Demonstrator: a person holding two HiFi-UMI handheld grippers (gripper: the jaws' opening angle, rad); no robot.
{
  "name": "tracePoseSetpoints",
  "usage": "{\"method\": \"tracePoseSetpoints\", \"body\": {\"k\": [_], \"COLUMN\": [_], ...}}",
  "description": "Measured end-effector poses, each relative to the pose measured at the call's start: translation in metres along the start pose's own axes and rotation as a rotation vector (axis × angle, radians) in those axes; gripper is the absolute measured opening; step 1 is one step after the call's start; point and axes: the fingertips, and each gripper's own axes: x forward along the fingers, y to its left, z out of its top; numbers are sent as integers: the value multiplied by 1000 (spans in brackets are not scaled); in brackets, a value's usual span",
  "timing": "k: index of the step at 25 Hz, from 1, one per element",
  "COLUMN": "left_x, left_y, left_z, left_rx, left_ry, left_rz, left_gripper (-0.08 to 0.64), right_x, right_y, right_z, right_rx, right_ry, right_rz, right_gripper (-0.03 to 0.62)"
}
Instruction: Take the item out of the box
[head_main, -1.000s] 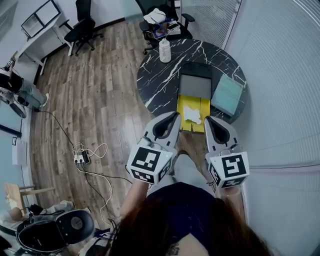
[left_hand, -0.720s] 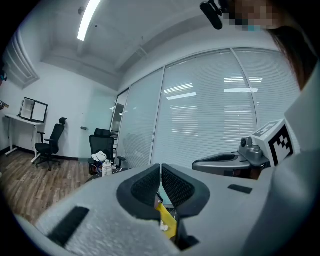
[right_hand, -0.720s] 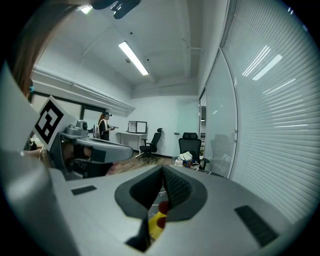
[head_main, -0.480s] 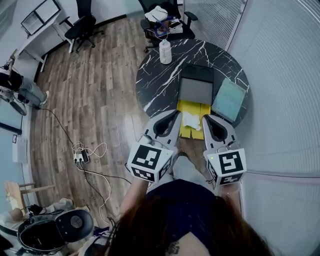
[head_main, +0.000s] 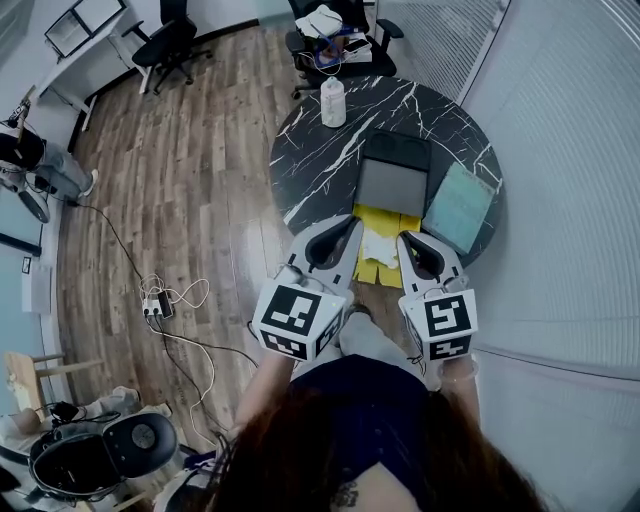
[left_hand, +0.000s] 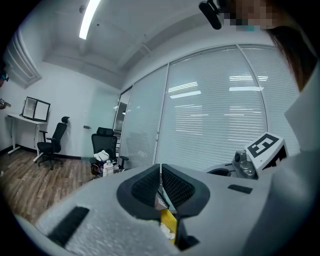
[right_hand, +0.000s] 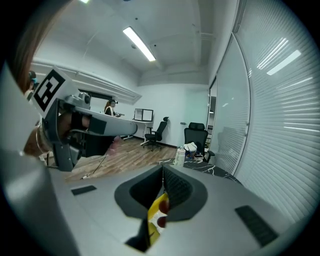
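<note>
Left gripper (head_main: 352, 226) and right gripper (head_main: 405, 241), jaws pressed together, each pinch one side of the yellow item (head_main: 378, 247) over the table's (head_main: 318, 160) near edge, beside the open box (head_main: 392, 183).

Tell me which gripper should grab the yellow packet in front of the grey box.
Right, narrowly. The right gripper overlaps the edge of the yellow packet, and its own view shows the packet just under its shut jaws. The left gripper sits just beside it. The jaws must open first.
</note>
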Motion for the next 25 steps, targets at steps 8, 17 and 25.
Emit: {"method": "tracePoseSetpoints", "body": {"k": [8,17,25], "left_x": [17,34,49], "left_y": [4,11,8], "left_z": [-2,-2,-6], "left_rx": [-5,-13,-16], "left_ry": [6,17,34], "left_rz": [12,18,-1], "left_gripper": [29,29,29], "right_x": [28,54,74], "right_y": [-2,0,2], "right_z": [-21,-42,-69], "right_rx": [-23,-55,-75], "right_ry": [69,139,208], "right_rz": [63,126,162], "right_gripper": [26,26,27]}}
